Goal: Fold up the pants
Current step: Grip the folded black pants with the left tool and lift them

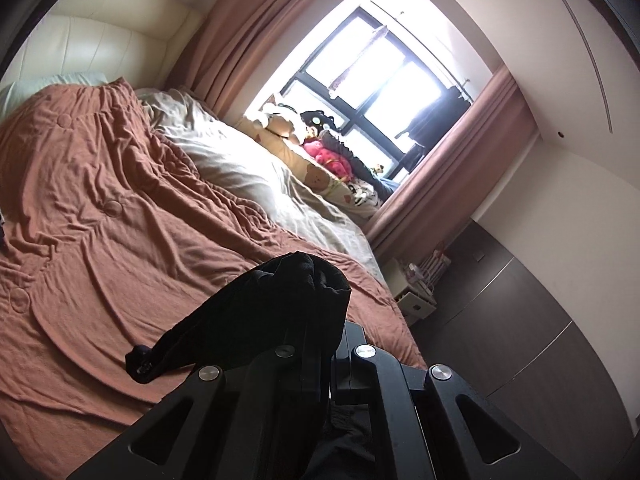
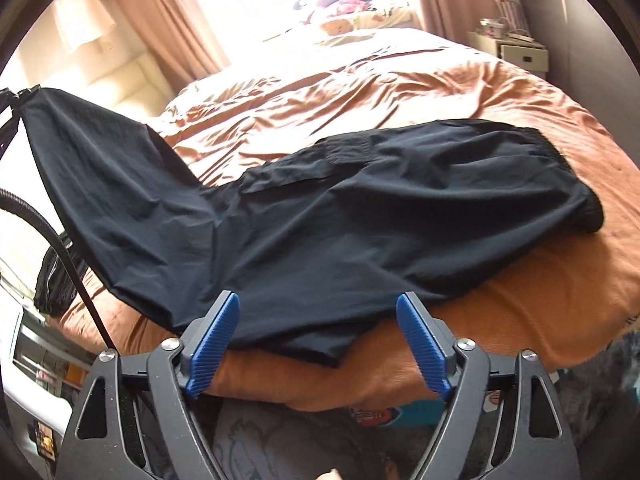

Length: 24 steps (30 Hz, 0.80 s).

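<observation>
Black pants (image 2: 360, 208) lie across the near side of the orange-brown bedspread (image 2: 360, 80), waistband to the right. One leg end rises to the upper left, held up by my left gripper (image 2: 16, 98). In the left wrist view the left gripper (image 1: 320, 320) is shut on bunched black pants fabric (image 1: 280, 300) that covers its fingertips. My right gripper (image 2: 318, 304) is open, blue ribbed pads (image 2: 216, 340) apart, just above the pants' near edge and not touching them.
The bed has a cream headboard (image 1: 100, 36) and a grey sheet (image 1: 240, 168) by the window. Stuffed toys (image 1: 320, 148) sit on the sill. A white nightstand (image 2: 516, 52) stands at the bed's far corner. A black cable (image 2: 48, 224) hangs left.
</observation>
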### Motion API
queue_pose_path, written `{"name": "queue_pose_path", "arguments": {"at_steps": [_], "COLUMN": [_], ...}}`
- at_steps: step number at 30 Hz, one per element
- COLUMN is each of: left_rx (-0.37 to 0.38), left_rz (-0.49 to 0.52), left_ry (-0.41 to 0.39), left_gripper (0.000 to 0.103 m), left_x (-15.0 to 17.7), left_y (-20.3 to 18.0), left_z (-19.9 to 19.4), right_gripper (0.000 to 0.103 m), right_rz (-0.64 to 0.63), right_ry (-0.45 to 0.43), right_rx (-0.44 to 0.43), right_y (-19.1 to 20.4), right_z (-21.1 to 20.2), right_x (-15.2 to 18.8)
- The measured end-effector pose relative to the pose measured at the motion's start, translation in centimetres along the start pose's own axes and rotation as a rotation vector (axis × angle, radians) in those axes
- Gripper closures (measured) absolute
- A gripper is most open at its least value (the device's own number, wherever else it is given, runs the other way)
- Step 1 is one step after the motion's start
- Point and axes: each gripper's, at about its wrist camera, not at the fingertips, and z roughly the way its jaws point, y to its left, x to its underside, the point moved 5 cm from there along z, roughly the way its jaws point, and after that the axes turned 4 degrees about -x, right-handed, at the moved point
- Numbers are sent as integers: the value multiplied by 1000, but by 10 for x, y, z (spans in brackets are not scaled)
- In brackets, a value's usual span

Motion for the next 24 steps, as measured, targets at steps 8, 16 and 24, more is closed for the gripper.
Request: {"name": "queue_pose_path", "arguments": {"at_steps": [8, 16, 24], "left_rx": [39, 118, 176], "left_rz": [52, 110, 132], "left_ry": [53, 121, 240], "left_gripper": [101, 101, 101], "left_x": [19, 44, 92], "left_y": [-51, -113, -165], "left_z": [32, 69, 121], "right_gripper": [16, 16, 16], "right_rz": [56, 173, 245], "right_ry": [-61, -119, -152], "right_rx": [35, 48, 61], "right_y": [-33, -83, -119], "right_z": [-39, -72, -94], "right_x": [2, 9, 23]}}
